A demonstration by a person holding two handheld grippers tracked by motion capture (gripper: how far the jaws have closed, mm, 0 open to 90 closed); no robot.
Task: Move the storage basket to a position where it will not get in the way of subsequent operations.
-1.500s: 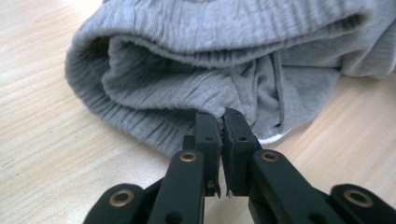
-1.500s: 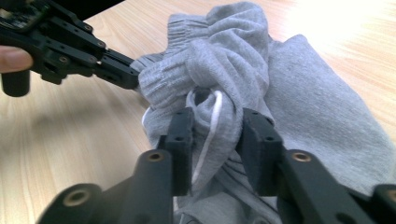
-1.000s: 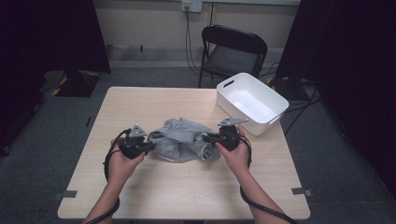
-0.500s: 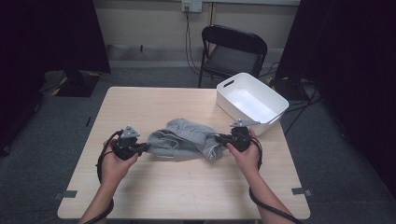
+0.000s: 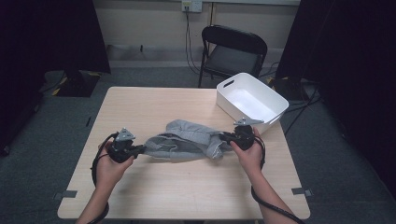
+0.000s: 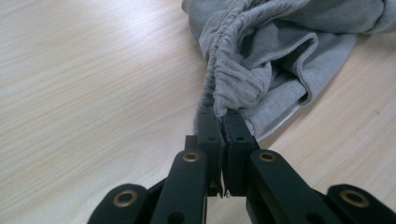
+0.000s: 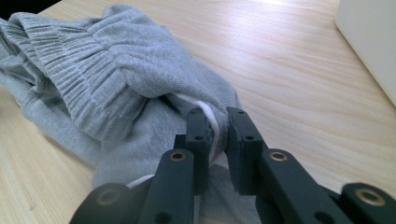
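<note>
A grey garment (image 5: 187, 143) lies stretched on the worktop (image 5: 187, 196) between the two tools. The left hand-held gripper (image 5: 138, 150) has its jaws clamped tight on a bunched edge of the cloth just ahead of it. The right hand-held gripper (image 5: 223, 136) pinches the opposite end, with fabric and a white cord between its nearly closed jaws. A white bin (image 5: 275, 99) stands just beyond the right hand-held gripper.

The two hands have moved apart. The left gripper (image 5: 140, 150) went left and the right gripper (image 5: 223, 136) went right. The grey cloth (image 5: 184, 145) was bunched up before. Now it is pulled longer and flatter between them on the surface (image 5: 187, 196).
</note>
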